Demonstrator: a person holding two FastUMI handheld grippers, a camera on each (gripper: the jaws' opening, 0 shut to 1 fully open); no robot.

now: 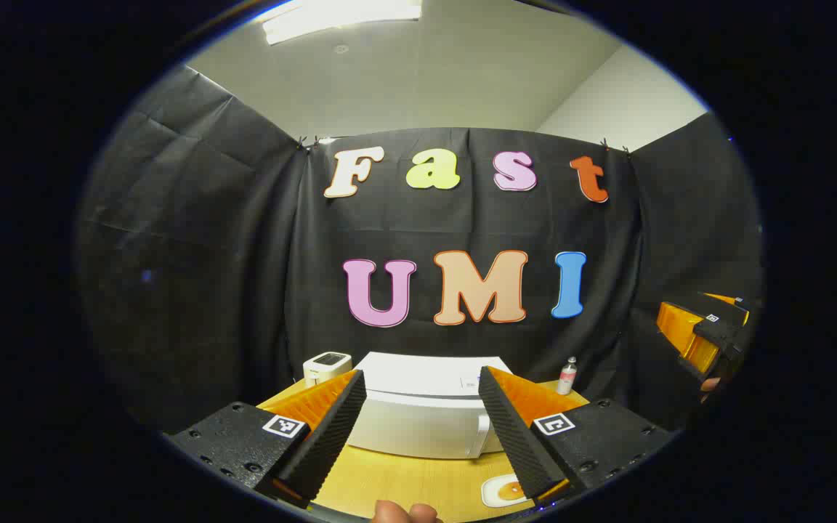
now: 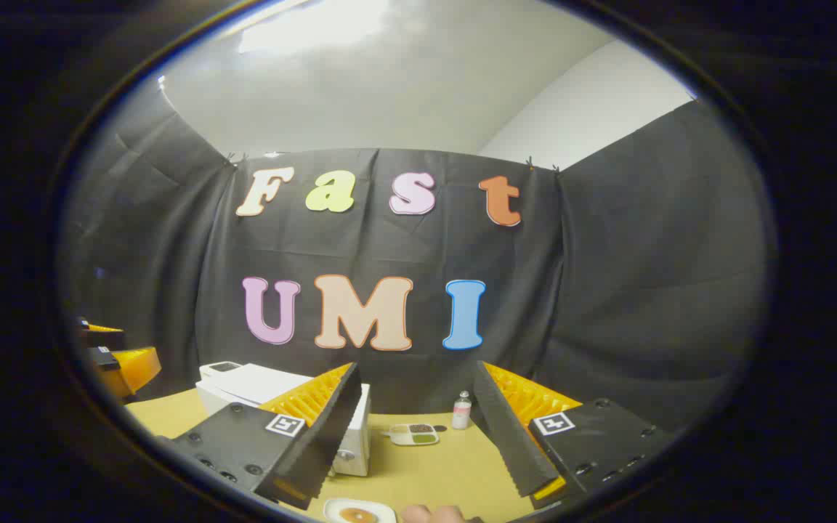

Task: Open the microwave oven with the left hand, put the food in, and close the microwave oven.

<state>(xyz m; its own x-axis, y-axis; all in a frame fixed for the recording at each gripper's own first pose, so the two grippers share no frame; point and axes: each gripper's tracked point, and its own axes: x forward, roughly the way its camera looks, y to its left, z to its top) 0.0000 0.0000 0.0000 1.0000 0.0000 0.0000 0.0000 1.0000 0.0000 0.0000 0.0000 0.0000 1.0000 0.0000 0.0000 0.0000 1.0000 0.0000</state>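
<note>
A white microwave (image 1: 418, 425) stands on the wooden table (image 1: 404, 483), its door shut and a vertical handle (image 1: 483, 436) on its right side. My left gripper (image 1: 422, 374) hovers in front of it, open, with nothing between its fingers. A small white plate with a brown food item (image 1: 506, 491) lies on the table in front of the microwave's right end. In the right gripper view the plate (image 2: 358, 513) lies just below my right gripper (image 2: 417, 367), which is open and holds nothing. The microwave (image 2: 244, 385) sits to the left there, partly hidden by a finger.
A small white device (image 1: 326, 365) stands behind the microwave's left corner. A little bottle (image 2: 461, 410) and a white dish with compartments (image 2: 413, 434) sit to the microwave's right. The other gripper (image 1: 702, 334) hangs at the far right. A fingertip (image 1: 404, 513) shows at the bottom edge.
</note>
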